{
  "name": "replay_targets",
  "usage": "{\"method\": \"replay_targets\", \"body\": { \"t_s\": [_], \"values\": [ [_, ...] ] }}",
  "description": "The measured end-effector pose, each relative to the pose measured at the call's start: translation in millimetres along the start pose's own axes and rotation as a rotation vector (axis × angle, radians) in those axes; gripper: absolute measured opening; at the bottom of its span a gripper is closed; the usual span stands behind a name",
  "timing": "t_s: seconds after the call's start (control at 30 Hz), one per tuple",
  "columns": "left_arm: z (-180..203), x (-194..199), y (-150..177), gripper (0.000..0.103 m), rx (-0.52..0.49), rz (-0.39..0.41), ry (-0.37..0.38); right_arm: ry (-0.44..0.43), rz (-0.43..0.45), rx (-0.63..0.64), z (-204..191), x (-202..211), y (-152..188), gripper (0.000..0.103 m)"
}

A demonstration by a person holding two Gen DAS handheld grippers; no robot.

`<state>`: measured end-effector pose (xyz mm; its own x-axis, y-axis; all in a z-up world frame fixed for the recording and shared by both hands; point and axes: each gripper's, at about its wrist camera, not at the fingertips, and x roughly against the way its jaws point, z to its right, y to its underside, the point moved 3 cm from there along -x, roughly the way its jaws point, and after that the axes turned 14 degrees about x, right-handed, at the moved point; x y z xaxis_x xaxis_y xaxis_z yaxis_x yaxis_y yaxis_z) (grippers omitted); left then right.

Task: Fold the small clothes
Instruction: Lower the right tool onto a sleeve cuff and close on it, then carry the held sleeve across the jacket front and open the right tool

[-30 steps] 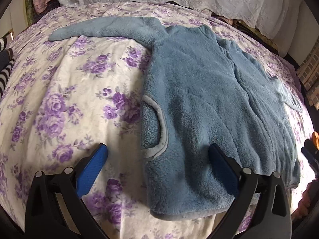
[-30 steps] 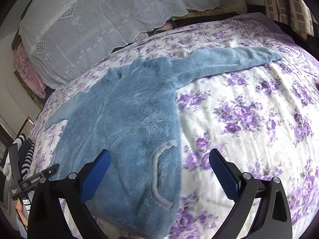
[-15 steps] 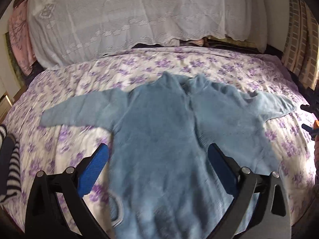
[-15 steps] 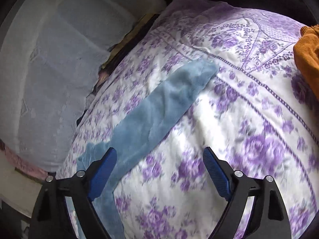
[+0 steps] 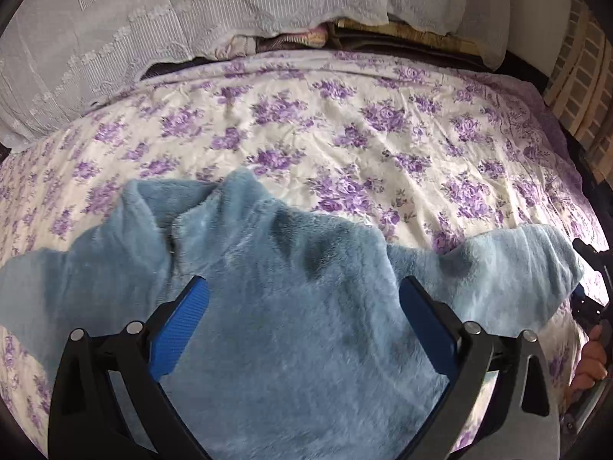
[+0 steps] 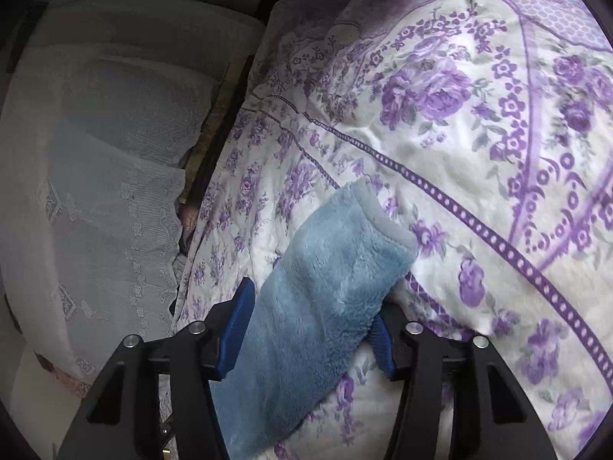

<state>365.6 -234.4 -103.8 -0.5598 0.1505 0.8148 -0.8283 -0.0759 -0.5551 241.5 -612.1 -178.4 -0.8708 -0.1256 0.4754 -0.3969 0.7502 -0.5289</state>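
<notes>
A small blue fleece jacket (image 5: 291, 306) lies flat on the floral bedspread (image 5: 345, 145), collar toward the pillows. My left gripper (image 5: 302, 303) is open above its chest near the collar, holding nothing. Its right sleeve (image 5: 517, 268) reaches out to the right edge of the left wrist view, where the other gripper and a hand show. In the right wrist view my right gripper (image 6: 310, 329) straddles that sleeve (image 6: 325, 291) just behind the grey-trimmed cuff. Its jaws stand partly closed around the fleece, and I cannot tell whether they pinch it.
White lace-covered pillows (image 5: 153, 38) line the head of the bed, with folded fabrics (image 5: 299, 38) tucked behind them. The bedspread (image 6: 479, 134) with its purple border runs to the right. A checked cloth (image 5: 586, 80) hangs at the far right.
My left gripper moved forward up the jacket, from the hem to the collar area. My right gripper swung right, came down along the sleeve and narrowed around it near the cuff.
</notes>
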Motion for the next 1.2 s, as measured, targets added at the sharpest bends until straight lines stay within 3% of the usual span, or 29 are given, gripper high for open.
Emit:
{"method": "replay_targets", "body": {
  "t_s": [0.03, 0.1, 0.17, 0.27, 0.3, 0.37, 0.4, 0.43, 0.53, 0.63, 0.77, 0.83, 0.9, 1.1, 1.2],
  "values": [
    [5, -12, -1, 0.097, 0.005, -0.017, -0.006, 0.004, 0.006, 0.013, 1, -2, -2, 0.027],
    [14, -33, -1, 0.097, 0.009, -0.041, -0.029, 0.0, 0.018, 0.016, 3, -3, -8, 0.009],
    [17, -52, 2, 0.097, 0.016, -0.062, -0.049, -0.019, 0.076, 0.012, 0, 14, -13, 0.009],
    [23, -69, 13, 0.099, -0.015, -0.049, -0.093, -0.01, 0.171, 0.107, -15, 54, -19, 0.008],
    [26, -69, 16, 0.099, -0.035, -0.021, -0.108, 0.034, 0.166, 0.112, -11, 59, -17, 0.008],
    [29, -66, 18, 0.099, -0.063, 0.009, -0.137, 0.169, 0.056, 0.029, 17, 42, -6, 0.008],
    [30, -66, 18, 0.099, -0.069, 0.011, -0.141, 0.178, 0.004, -0.036, 32, 30, 0, 0.004],
    [28, -65, 17, 0.099, -0.064, 0.005, -0.135, 0.164, 0.017, -0.053, 35, 30, -2, 0.005],
    [20, -47, 16, 0.098, -0.027, -0.009, -0.066, 0.184, 0.009, 0.016, 23, 31, -9, 0.016],
    [17, -24, 23, 0.098, -0.042, 0.005, -0.006, 0.17, 0.033, -0.012, 24, 33, -12, 0.013],
    [28, -49, 48, 0.099, -0.128, -0.072, -0.082, 0.138, 0.074, -0.047, 28, 42, -10, 0.012],
    [31, -50, 50, 0.099, -0.134, -0.018, -0.091, 0.159, 0.08, -0.015, 25, 46, -8, 0.008],
    [30, -48, 49, 0.099, -0.137, -0.027, -0.092, 0.187, 0.076, 0.01, 25, 46, -5, 0.008],
    [-18, -2, 43, 0.099, -0.041, -0.017, 0.006, 0.211, 0.133, 0.13, 7, 50, -5, 0.008],
    [-66, 24, 43, 0.099, -0.028, 0.028, -0.034, 0.182, 0.147, 0.214, -15, 53, -5, 0.008]
  ]
}}
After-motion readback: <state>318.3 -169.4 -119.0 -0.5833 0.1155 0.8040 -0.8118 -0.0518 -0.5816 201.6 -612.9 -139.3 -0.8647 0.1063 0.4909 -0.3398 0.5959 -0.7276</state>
